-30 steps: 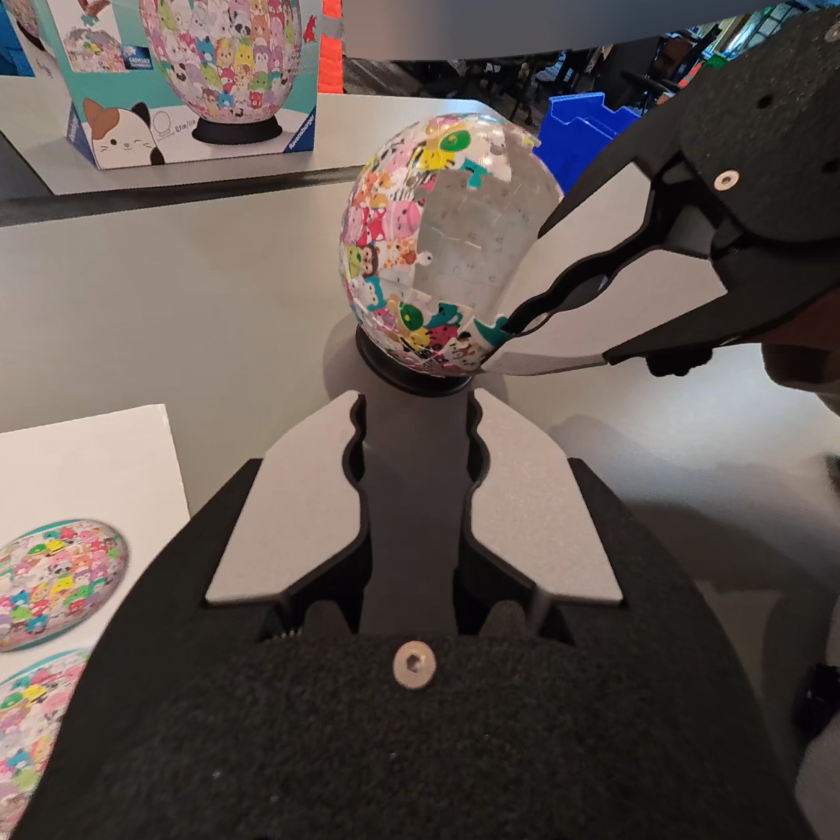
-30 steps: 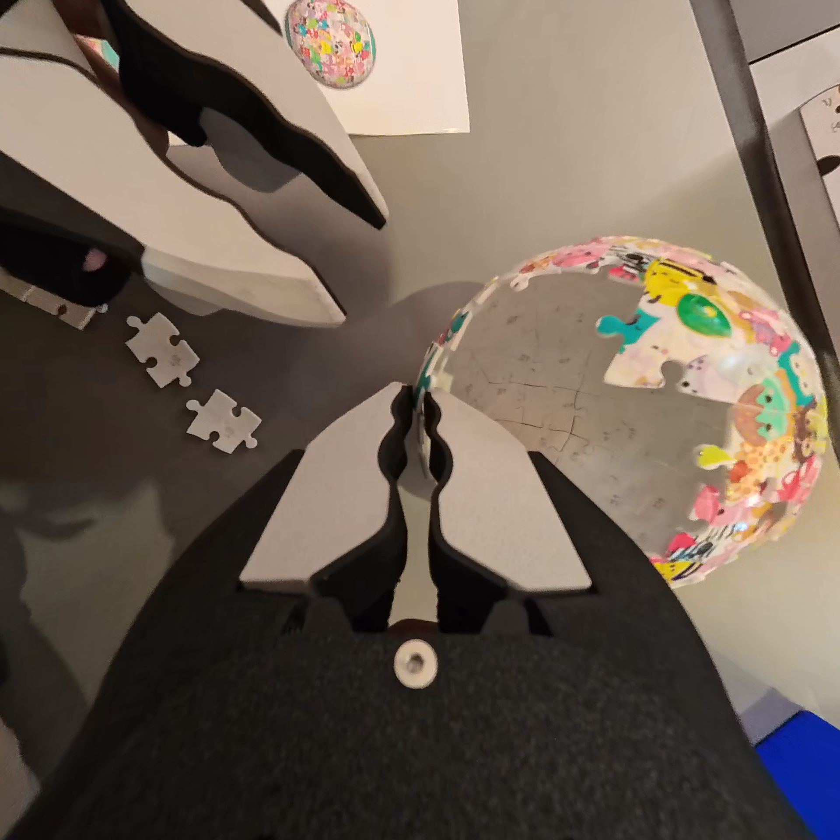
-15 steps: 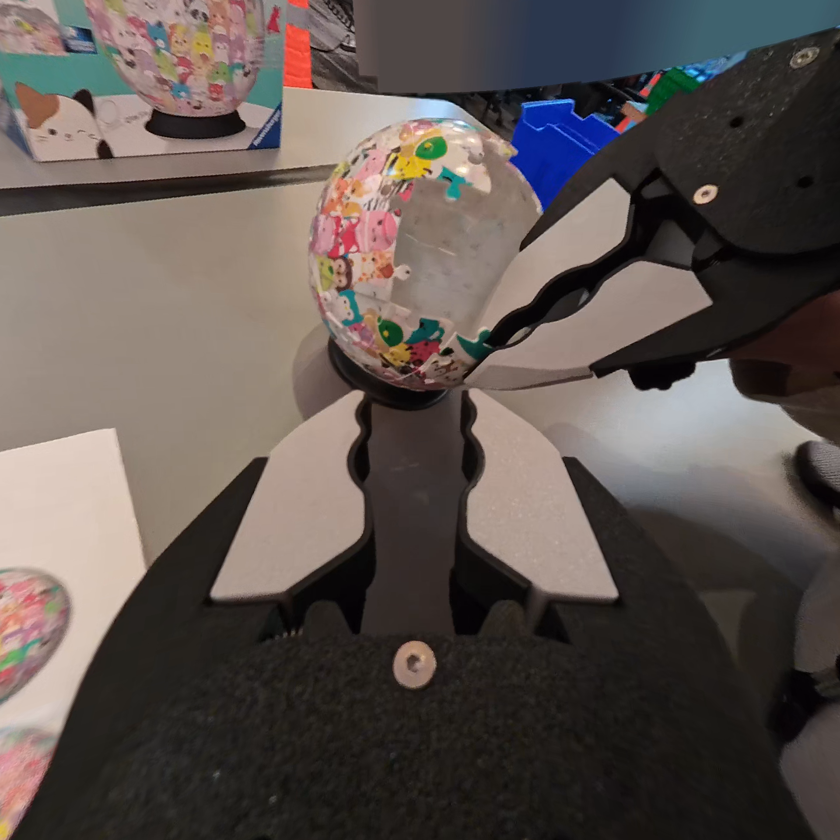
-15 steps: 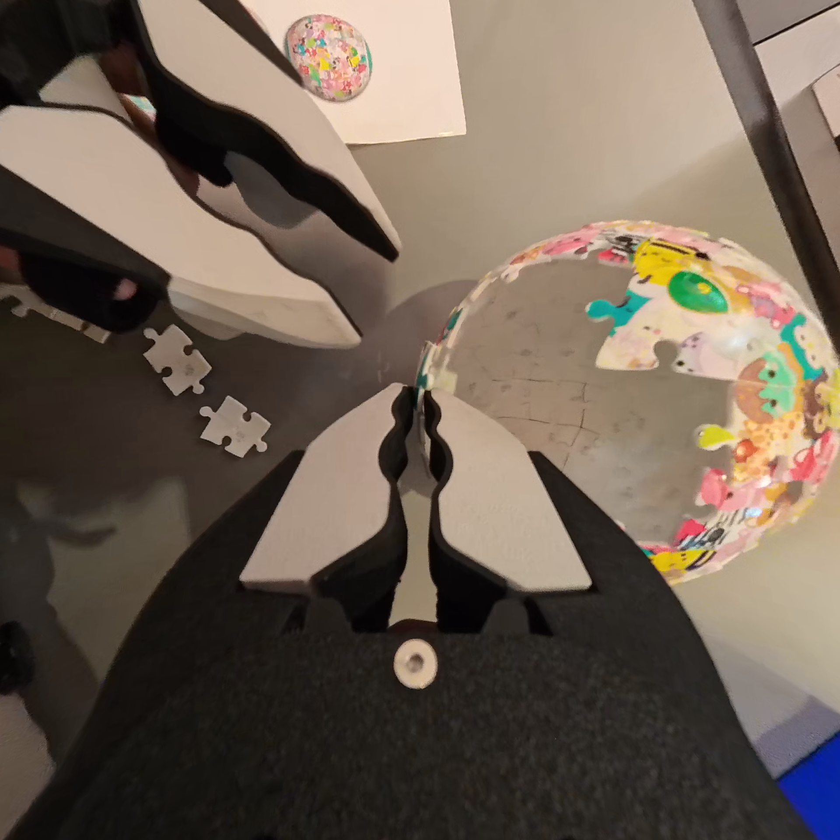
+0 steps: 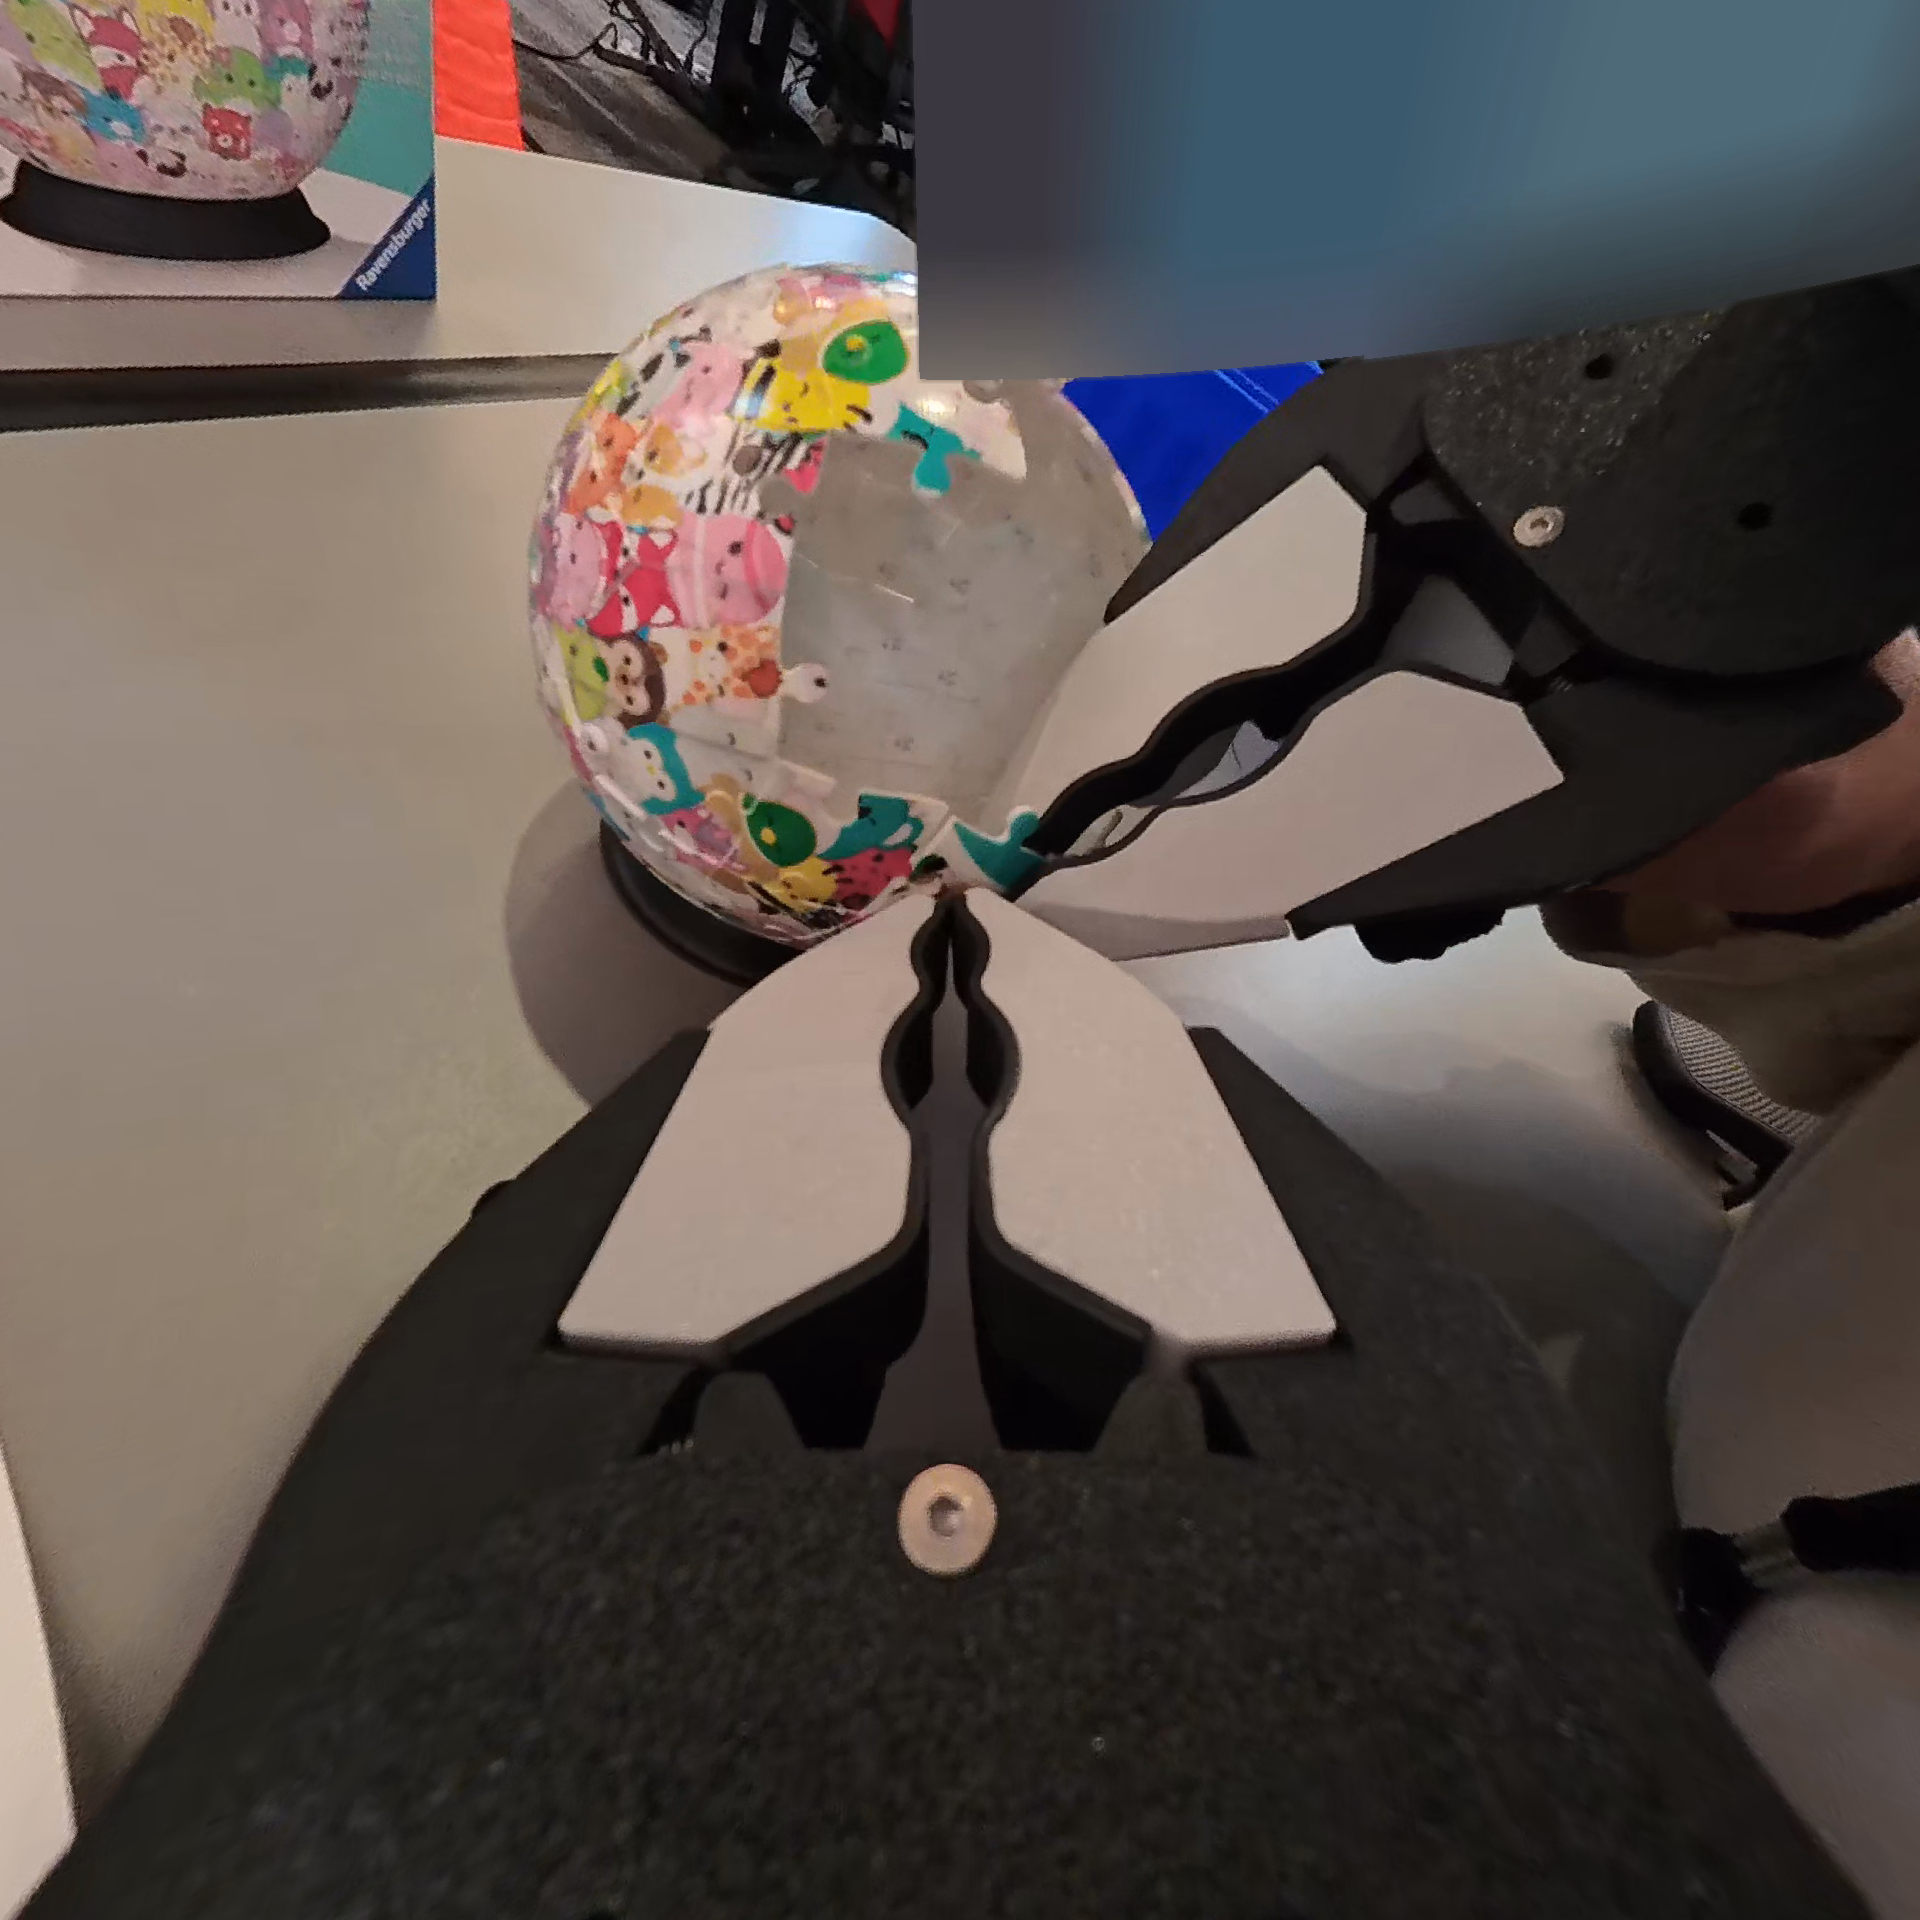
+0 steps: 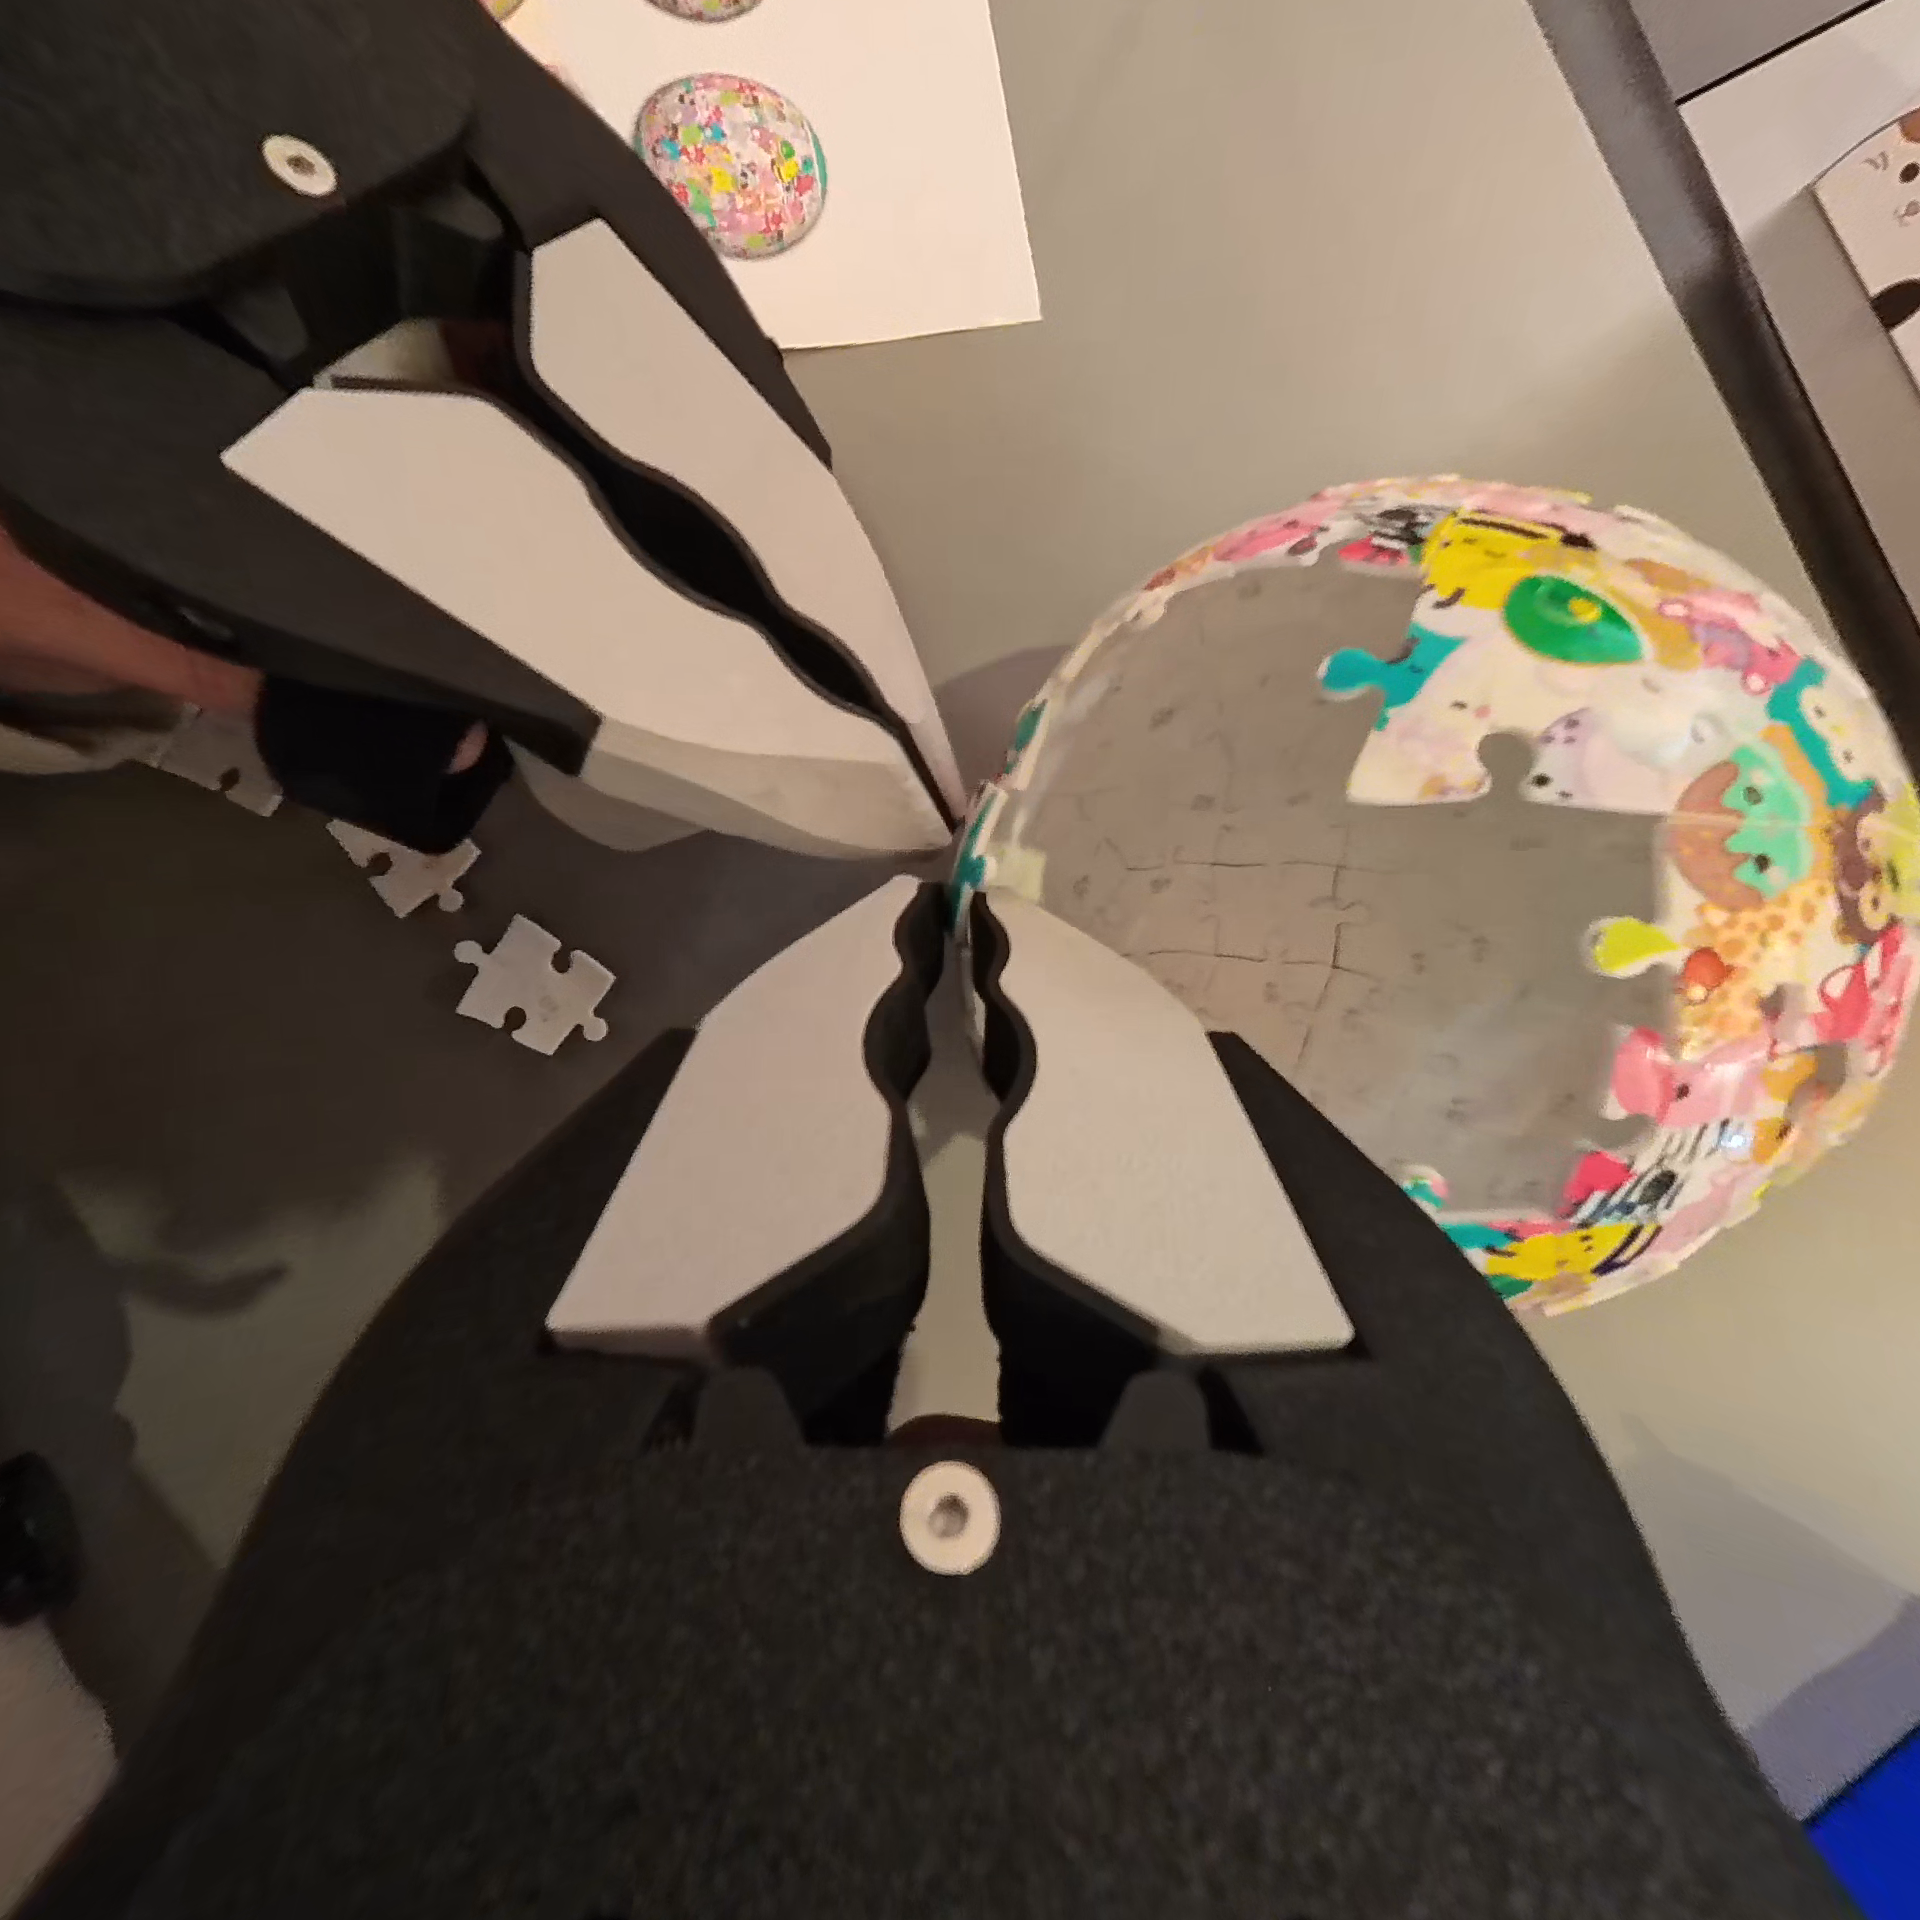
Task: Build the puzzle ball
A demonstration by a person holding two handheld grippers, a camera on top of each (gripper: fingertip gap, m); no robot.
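The puzzle ball (image 5: 675, 623) stands on a black ring stand (image 5: 665, 920) on the grey table. It is colourful outside and has a large open gap showing its grey inside (image 6: 1299, 883). My right gripper (image 6: 951, 920) is shut on a teal puzzle piece (image 5: 992, 847) and holds it against the gap's lower rim. My left gripper (image 5: 951, 914) is shut, with its tips touching the ball's lower edge just beside that piece. It also shows in the right wrist view (image 6: 935, 805).
Two loose pieces (image 6: 535, 982) lie face down on the table left of the ball. A white sheet with ball pictures (image 6: 883, 208) lies beyond them. The puzzle box (image 5: 208, 135) stands at the back left, and a blue bin (image 5: 1174, 436) is behind the ball. My two grippers' fingertips are within a few centimetres of each other.
My left gripper has shut and moved forward until its tips meet the ball's lower edge beside the right gripper. The right gripper still holds the piece at the rim.
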